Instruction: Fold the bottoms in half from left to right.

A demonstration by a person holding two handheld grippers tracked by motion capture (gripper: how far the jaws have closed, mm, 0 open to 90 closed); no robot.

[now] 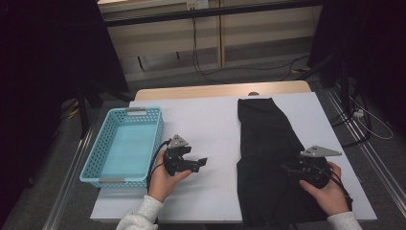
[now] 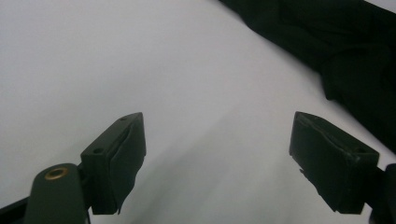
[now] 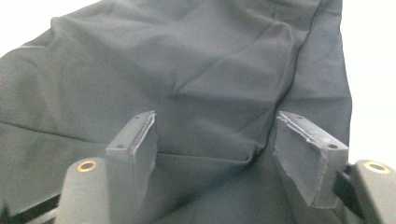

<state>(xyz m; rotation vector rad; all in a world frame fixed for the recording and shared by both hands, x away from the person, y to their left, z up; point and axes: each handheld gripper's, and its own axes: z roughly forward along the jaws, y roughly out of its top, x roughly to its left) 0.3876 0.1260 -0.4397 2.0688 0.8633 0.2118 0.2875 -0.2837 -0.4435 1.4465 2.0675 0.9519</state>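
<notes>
While both grippers gape, right gripper (image 3: pixel 215 140) overhangs black cloth (image 1: pixel 265 143)

Basket (image 1: pixel 103 158) left of cloth (image 1: pixel 264 129)

One black cloth (image 1: pixel 265 148) lay on the worktop (image 1: pixel 210 124); one blue basket (image 1: pixel 125 146) stood there; two tongs were present, the left tongs (image 1: pixel 201 162) and right tongs (image 1: pixel 287 168); two hands.

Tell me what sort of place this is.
Probably a lab or recording room: a white-covered table holding a black garment and a blue basket, with dark curtains around and loose cables on the floor.
</notes>
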